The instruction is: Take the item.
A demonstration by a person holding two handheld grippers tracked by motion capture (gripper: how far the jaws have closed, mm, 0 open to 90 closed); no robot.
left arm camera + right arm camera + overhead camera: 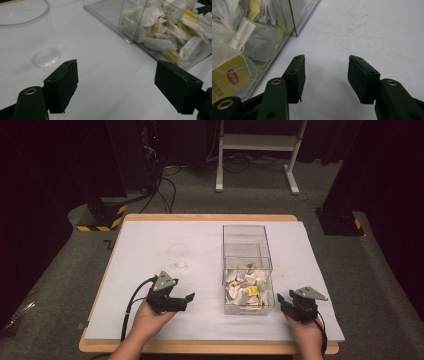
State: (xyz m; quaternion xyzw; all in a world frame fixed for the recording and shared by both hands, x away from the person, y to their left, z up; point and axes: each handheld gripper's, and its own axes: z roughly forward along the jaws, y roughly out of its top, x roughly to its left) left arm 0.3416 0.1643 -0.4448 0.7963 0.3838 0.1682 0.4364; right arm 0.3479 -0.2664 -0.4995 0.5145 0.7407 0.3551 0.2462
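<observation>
left gripper [116, 82]: jaws apart, empty | right gripper [325, 75]: jaws apart, empty | clear plastic box of white paper tea bags [248, 290]: between both, near | clear plastic cup [27, 32]: ahead-left of left gripper | likely light, soft, crumply; pinch by bag body or tag

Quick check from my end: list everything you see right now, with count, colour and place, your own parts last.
Table: one, white top with wooden edge, centre.
Clear plastic cup: one, transparent, upright, left of the box.
Clear box: one, transparent, two compartments, right of centre.
Tea bags: many, white with yellow tags, in the box's near compartment; far compartment looks empty.
White stand: one, on the floor behind the table.
Left hand-held gripper: black, open, near the cup.
Right hand-held gripper: black, open, beside the box.
</observation>
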